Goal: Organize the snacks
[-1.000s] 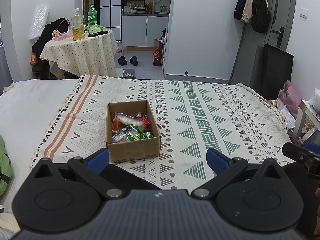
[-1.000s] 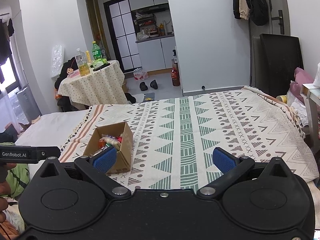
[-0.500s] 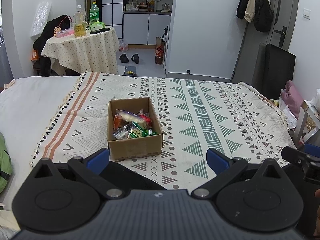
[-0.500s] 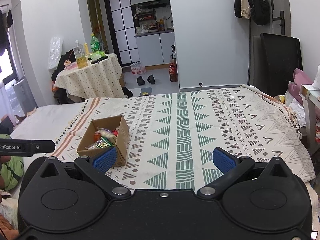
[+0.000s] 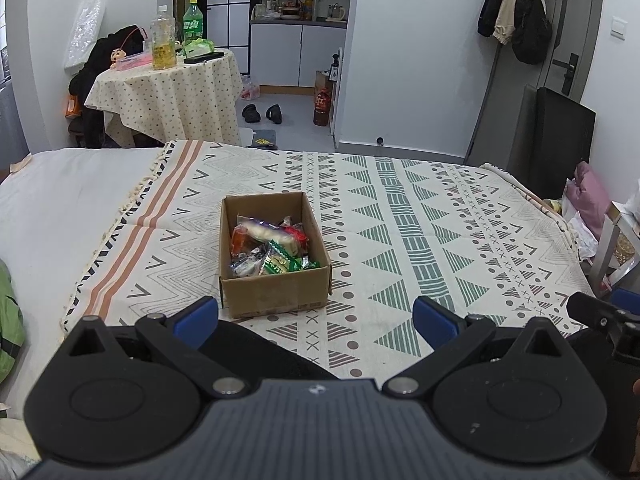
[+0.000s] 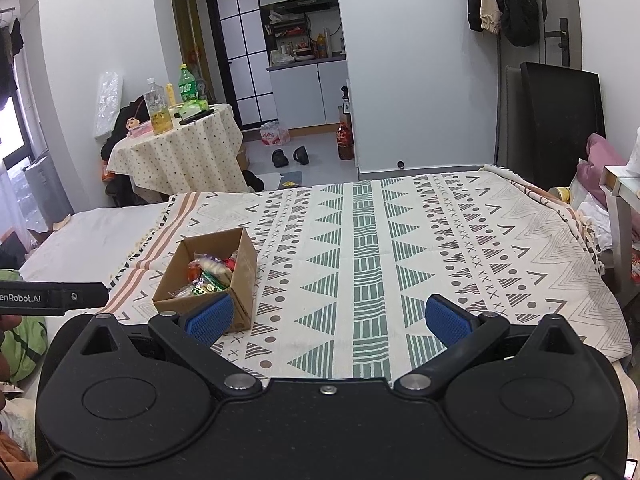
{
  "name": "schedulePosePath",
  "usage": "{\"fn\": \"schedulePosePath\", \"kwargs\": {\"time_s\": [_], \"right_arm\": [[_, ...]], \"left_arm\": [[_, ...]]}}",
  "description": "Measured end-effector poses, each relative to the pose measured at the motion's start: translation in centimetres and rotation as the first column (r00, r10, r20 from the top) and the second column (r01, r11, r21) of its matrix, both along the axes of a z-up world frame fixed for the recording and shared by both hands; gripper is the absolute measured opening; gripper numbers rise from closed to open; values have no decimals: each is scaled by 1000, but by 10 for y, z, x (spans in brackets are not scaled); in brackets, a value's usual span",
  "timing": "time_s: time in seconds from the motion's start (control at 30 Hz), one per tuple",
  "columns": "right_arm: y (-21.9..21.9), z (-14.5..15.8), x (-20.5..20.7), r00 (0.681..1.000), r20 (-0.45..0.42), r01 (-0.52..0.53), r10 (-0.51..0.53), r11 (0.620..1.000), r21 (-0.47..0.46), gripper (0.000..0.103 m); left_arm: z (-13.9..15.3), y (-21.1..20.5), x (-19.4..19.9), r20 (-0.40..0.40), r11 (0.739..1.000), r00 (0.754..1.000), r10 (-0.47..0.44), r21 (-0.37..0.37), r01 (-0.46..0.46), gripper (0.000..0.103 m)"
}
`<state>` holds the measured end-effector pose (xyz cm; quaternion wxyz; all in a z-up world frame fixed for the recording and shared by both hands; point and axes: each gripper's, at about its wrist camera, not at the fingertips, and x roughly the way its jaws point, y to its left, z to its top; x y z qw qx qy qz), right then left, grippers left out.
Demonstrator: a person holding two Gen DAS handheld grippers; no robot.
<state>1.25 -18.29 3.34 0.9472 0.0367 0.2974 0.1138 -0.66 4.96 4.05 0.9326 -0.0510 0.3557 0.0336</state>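
An open cardboard box [image 5: 276, 298] sits on a patterned blanket [image 5: 420, 240] on the bed, with several wrapped snacks [image 5: 272, 246] inside. My left gripper [image 5: 316, 318] is open and empty, just short of the box's near wall. In the right wrist view the same box [image 6: 244, 272] lies ahead to the left, its snacks [image 6: 210, 274] visible. My right gripper [image 6: 326, 318] is open and empty, its left blue pad in front of the box's near corner. The left gripper's body [image 6: 52, 299] shows at that view's left edge.
A white sheet [image 5: 60, 200] covers the bed left of the blanket. Beyond the bed stands a round table [image 5: 168, 88] with bottles, and shoes [image 5: 262, 113] on the floor. A black panel [image 5: 560, 140] and a pink bundle [image 5: 590, 196] are at the right.
Both grippers have drawn back and risen a little, so the box sits slightly farther and more central in both views. Both stay open and empty.
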Motion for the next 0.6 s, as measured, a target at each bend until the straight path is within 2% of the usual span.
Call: {"fn": "schedulePosePath", "kwargs": {"time_s": [0.6], "right_arm": [[4,-5,7,1000,-16,-8,7,1000,-6,103]], "left_arm": [[-2,2,5,4,1000,1000,-17,-5,17,103]]}}
